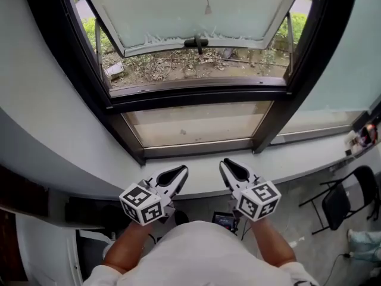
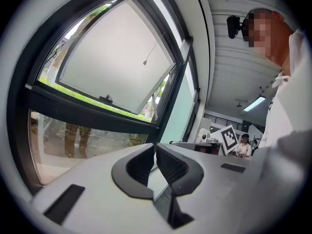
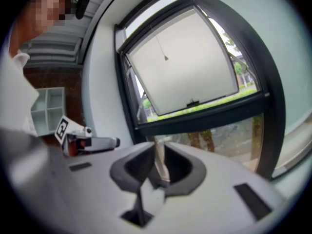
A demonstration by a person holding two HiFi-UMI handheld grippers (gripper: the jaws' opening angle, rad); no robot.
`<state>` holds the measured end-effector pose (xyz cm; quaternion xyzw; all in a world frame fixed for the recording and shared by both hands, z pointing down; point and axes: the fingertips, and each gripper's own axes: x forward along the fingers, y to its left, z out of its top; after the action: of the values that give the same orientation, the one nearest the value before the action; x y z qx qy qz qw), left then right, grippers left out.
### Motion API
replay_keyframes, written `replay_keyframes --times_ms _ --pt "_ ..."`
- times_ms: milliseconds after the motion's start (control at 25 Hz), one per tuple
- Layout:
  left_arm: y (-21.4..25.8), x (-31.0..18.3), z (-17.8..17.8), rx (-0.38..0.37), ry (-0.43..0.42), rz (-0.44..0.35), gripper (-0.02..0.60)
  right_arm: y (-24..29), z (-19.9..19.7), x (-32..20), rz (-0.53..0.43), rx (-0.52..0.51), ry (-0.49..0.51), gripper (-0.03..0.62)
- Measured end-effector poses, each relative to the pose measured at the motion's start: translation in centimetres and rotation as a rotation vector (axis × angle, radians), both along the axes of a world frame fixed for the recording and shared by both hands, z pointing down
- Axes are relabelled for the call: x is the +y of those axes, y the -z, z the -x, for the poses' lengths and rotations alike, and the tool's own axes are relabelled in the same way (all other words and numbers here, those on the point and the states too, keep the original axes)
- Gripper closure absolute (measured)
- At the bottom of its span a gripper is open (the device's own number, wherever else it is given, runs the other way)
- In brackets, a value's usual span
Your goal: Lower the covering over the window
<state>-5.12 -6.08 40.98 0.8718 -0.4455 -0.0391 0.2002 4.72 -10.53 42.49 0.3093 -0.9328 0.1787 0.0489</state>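
Note:
A black-framed window (image 1: 178,97) fills the wall ahead, its frosted pane (image 1: 196,8) tilted outward, with a black handle (image 1: 196,42) on its lower edge. A thin pull cord with a small end piece (image 1: 208,9) hangs in front of the pane; the cord end (image 2: 145,62) also shows in the left gripper view and the cord end (image 3: 165,58) in the right gripper view. No covering shows over the glass. My left gripper (image 1: 183,170) is held close to my body, well short of the window, its jaws (image 2: 155,146) shut and empty. My right gripper (image 1: 224,164) is beside it, jaws (image 3: 159,147) a narrow gap apart with nothing held.
A white sill (image 1: 309,159) runs under the window, with small items (image 1: 364,136) at its right end. A black folding chair (image 1: 348,198) stands on the floor at the right. A white shelf unit (image 3: 46,106) is to the left. Leaf-strewn ground lies outside.

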Motion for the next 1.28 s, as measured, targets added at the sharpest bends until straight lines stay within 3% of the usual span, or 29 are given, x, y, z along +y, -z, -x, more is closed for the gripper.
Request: replay_keyframes --times_ms 280,560,1280 --pt "0.7 -1.9 4.7 0.000 -0.033 -0.026 0.568 1.0 4.1 -2.2 -0.008 0.001 -0.035 0.542" --pt "1.0 -3.8 5.5 -0.006 -0.057 -0.037 0.568 1.2 5.7 -4.0 -0.018 0.019 -0.026 0.542" --pt "2.7 -9.0 5.2 -0.017 0.077 -0.079 0.568 3.3 4.3 -10.2 -0.090 0.044 0.063 0.542"
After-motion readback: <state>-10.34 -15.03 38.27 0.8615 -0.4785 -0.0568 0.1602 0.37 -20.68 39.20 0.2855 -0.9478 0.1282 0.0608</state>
